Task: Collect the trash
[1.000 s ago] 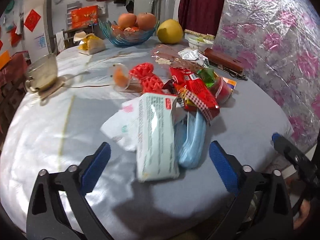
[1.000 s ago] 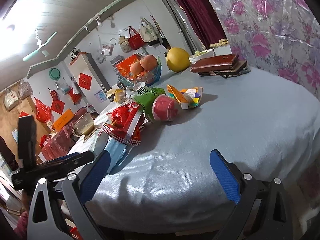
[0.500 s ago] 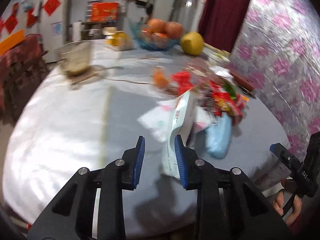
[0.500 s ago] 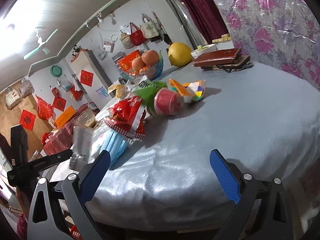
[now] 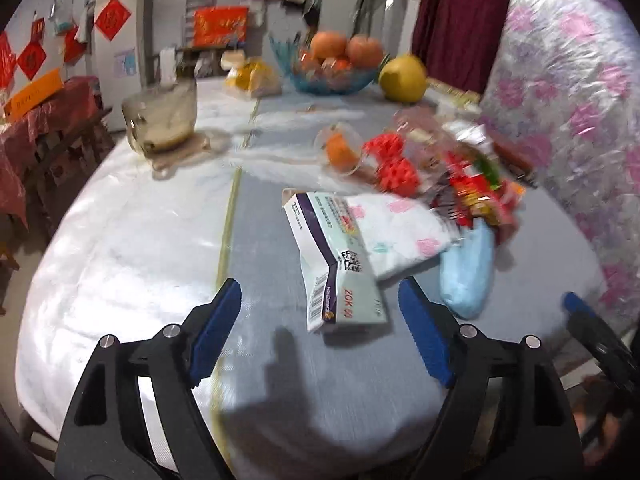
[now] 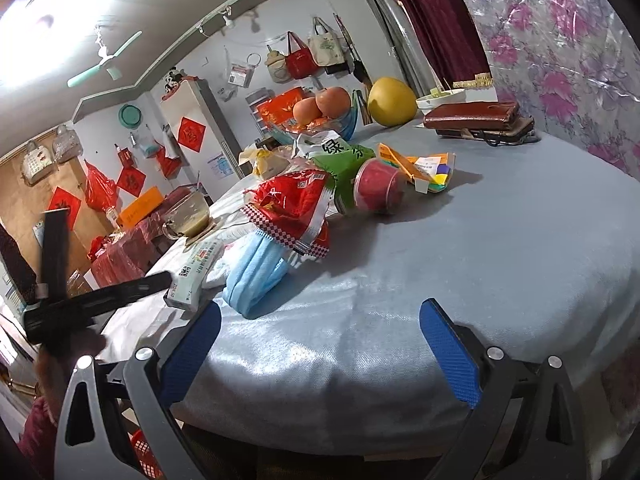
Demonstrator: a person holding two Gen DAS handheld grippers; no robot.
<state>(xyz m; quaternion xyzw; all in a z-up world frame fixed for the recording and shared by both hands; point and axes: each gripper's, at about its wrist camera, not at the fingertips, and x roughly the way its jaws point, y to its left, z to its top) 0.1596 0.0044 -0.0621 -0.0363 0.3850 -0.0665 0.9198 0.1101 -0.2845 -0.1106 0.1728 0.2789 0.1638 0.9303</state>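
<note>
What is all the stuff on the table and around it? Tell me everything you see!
table: one, grey-blue cloth, round
flat box: one, pale green and purple, near table edge, just ahead of the left gripper
face mask: one, light blue, beside the box
red snack bag: one, lying on the mask
green packet: one, behind the red bag
red cup: one, on its side
fruit bowl: one, blue glass, far side
yellow pomelo: one, beside the bowl
brown wallet: one, far right
glass jug: one, clear, far left
left gripper: blue pads, jaws open, just been opening
right gripper: blue pads, jaws open, empty
</note>
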